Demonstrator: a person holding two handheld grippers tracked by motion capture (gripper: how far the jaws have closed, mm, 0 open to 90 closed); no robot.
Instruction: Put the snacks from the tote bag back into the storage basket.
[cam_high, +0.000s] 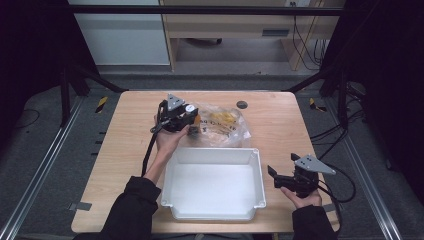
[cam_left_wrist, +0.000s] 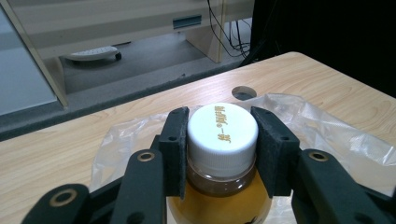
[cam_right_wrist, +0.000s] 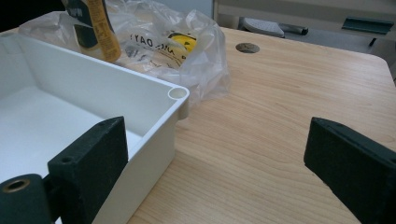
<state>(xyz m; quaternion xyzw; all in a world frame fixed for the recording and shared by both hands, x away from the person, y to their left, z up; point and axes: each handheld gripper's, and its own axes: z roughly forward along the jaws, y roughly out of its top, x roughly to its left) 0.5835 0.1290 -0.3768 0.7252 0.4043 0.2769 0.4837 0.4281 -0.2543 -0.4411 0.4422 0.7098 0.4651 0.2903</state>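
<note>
Bottle (cam_left_wrist: 222, 163) cap sits clamped in the left hand-held gripper (cam_left_wrist: 222, 154), likely bound for the white bin (cam_high: 212, 212); right hand-held gripper (cam_right_wrist: 215, 163) gapes idle.

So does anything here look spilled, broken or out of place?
Nothing stands out. The left gripper grips a capped bottle of orange liquid, the white bin sits square and empty, and the crumpled plastic bag lies behind it without any spill.

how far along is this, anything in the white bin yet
Nothing looks done: the white bin is empty. In hand: the left gripper is shut on the white cap of a bottle of amber liquid, at the plastic bag. The right gripper waits open beside the bin. Probably left: moving the bottle to the bin.
</note>
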